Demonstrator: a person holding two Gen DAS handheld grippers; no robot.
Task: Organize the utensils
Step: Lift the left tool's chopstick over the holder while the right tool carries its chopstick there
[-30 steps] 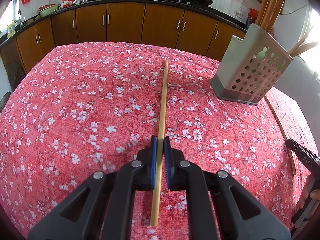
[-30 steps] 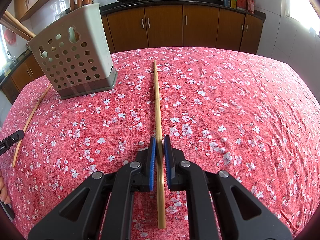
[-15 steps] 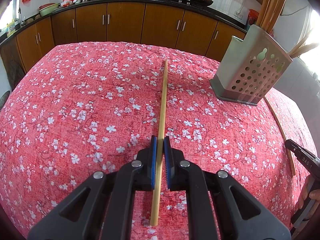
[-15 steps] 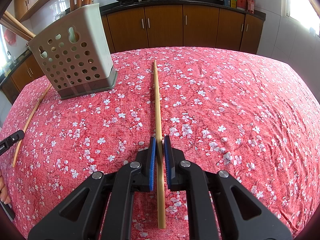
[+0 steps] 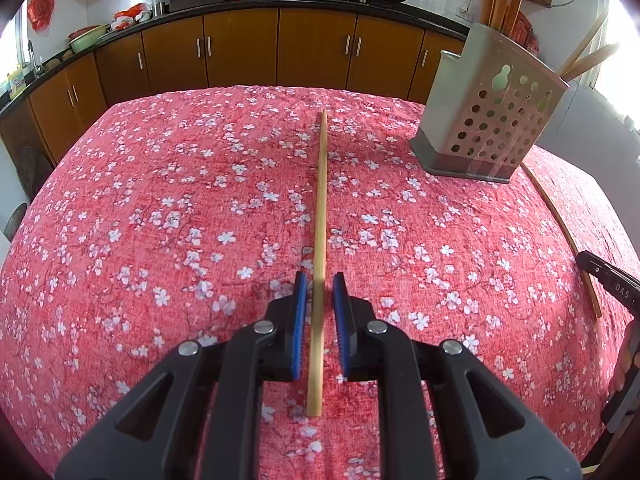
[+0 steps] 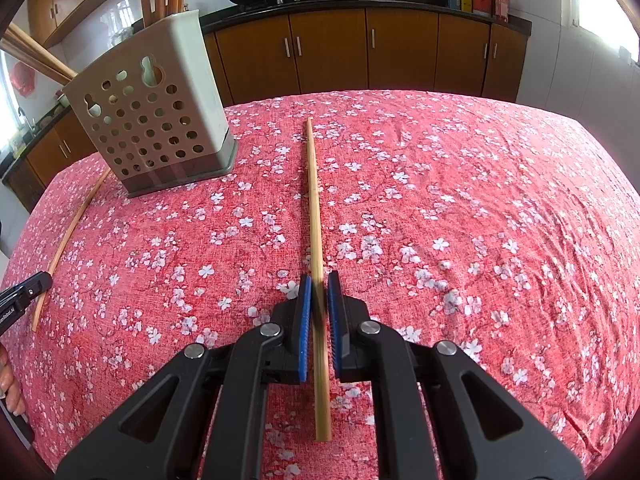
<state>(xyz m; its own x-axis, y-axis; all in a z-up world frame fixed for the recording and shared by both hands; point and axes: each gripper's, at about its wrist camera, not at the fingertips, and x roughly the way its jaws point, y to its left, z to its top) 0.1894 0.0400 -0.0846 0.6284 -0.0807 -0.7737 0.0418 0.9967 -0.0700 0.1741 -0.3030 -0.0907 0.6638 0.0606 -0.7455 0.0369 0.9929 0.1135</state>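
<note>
- Bamboo chopstick (image 5: 321,216) is lying flat on the red floral table (image 5: 160,208), running near-to-far, with the left gripper (image 5: 319,316) straddling its near end.
- Left gripper is sitting released: blue pads on both sides, a visible gap each side, nothing pinched.
- Right gripper (image 6: 319,316) is straddling a second chopstick (image 6: 314,216) the same way; gaps look narrower, slight blur at the pads, but the pads are not clamping, so I'm reading it as released.
- Perforated utensil holder (image 6: 154,120) is standing upright at the far side, already holding several sticks. A third chopstick (image 5: 560,236) is lying between the two grippers, starting beside the holder's base.
- Risks, my judgement:
  - Gripping this close to the near end is leaving a long lever; the stick is likely drooping or pivoting on lift.
  - Pads are scraping the cloth on closing, possibly snagging fabric or rolling the stick out.
  - Holder is light-looking and tall; a tip catching its rim or the sticks inside is risking a tip-over.
</note>
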